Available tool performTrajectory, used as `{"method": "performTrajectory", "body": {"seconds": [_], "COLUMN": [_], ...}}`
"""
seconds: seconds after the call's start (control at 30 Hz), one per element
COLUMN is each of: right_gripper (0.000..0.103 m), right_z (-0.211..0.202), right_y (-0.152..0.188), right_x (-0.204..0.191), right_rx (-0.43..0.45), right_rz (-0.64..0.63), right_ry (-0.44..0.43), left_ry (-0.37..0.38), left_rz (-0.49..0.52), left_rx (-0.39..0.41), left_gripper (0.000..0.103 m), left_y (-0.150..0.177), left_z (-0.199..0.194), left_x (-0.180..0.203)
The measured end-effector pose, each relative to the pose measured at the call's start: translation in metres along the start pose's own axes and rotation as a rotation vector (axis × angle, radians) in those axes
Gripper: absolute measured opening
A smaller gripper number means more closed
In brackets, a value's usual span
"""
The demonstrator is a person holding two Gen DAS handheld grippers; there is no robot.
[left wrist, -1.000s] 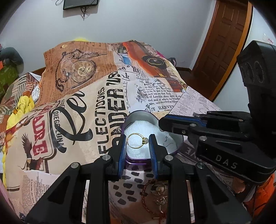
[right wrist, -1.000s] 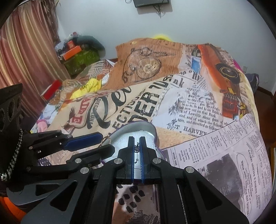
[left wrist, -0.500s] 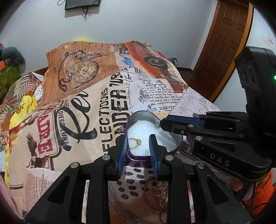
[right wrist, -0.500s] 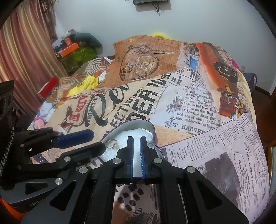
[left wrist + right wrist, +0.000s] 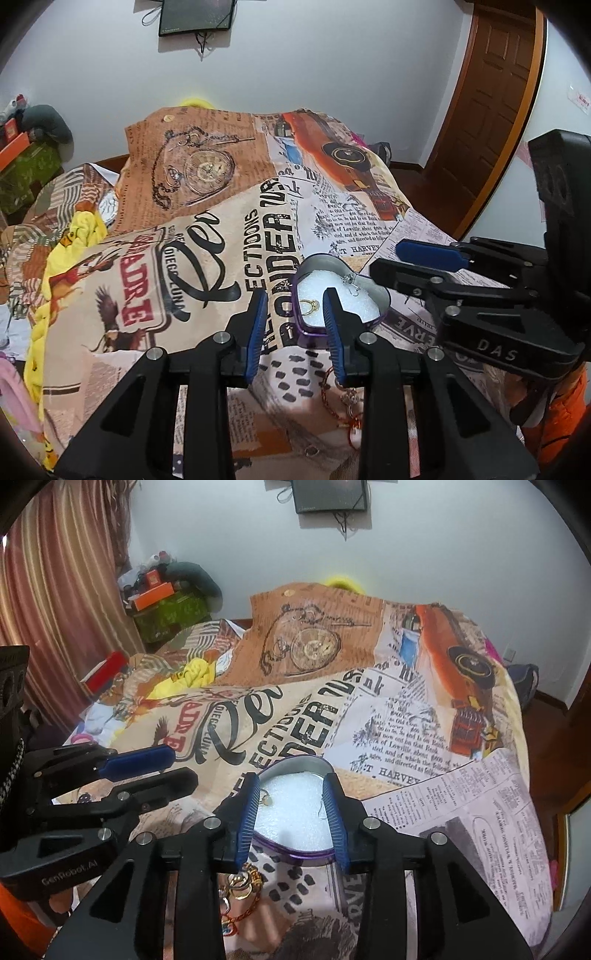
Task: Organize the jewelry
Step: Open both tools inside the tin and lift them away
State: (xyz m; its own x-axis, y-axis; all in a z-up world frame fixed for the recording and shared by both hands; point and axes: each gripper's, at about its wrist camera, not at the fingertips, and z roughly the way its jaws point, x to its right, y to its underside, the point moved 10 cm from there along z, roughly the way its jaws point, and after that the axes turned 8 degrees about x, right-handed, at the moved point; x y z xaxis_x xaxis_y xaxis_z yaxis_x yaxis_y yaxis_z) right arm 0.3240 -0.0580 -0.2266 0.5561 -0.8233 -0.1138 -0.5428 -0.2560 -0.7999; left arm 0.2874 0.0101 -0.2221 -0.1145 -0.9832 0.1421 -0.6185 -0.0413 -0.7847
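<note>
A purple heart-shaped tin (image 5: pixel 380 295) with white foam lining sits on the printed bedspread; it also shows in the right wrist view (image 5: pixel 295 764). A gold ring (image 5: pixel 309 306) lies on the foam, also in the right wrist view (image 5: pixel 265 798). A thin silver earring (image 5: pixel 351 284) lies on the foam at the far right, and its hook shows in the right wrist view (image 5: pixel 322 810). My left gripper (image 5: pixel 295 306) is open and empty, just above the tin's near left edge. My right gripper (image 5: pixel 293 792) is open and empty above the tin. A pile of red-and-gold jewelry (image 5: pixel 240 890) lies in front of the tin.
The bedspread (image 5: pixel 207 258) covers a bed that drops off on the right toward a wooden door (image 5: pixel 491 110). Yellow cloth (image 5: pixel 81 229) and clutter lie at the left. The red cord bracelet (image 5: pixel 347 410) lies near my left fingers.
Both grippers opened wide and pulled back from the tin. The ring left my left gripper and the earring left my right gripper; both lie on the foam.
</note>
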Motion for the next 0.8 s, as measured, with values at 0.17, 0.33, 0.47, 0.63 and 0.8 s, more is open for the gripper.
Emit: {"method": "performTrajectory", "body": {"seconds": [0.17,0.33,0.47,0.63,0.8], "right_gripper": [0.032,0.032,0.032,0.032,0.032], "right_z": [-0.016,-0.031,-0.04,-0.044,-0.043], "right_y": [-0.003,0.0,0.005,0.02,0.038], "right_x": [-0.003,-0.007,-0.011,-0.014,-0.02], "right_rx": [0.019,0.029,0.025,-0.001,-0.04], "right_rz": [-0.006,-0.012,-0.009,-0.009,0.003], "right_ry": [0.014,0.028,0.032,0.032,0.021], "left_ry": [-0.012,-0.022,-0.038,-0.045,-0.026], "left_rz": [0.004,0.005,0.011,-0.005,-0.01], "left_rx": [0.008,0.013,0.005,-0.033,-0.09], "left_gripper": [0.031,0.036,0.037,0.037,0.037], "left_y": [0.002,0.007,0.015,0.035,0.063], "left_z": [-0.015,-0.03,-0.038,-0.042,-0.041], "left_x": [-0.001,-0.002,-0.005,-0.013,-0.01]}}
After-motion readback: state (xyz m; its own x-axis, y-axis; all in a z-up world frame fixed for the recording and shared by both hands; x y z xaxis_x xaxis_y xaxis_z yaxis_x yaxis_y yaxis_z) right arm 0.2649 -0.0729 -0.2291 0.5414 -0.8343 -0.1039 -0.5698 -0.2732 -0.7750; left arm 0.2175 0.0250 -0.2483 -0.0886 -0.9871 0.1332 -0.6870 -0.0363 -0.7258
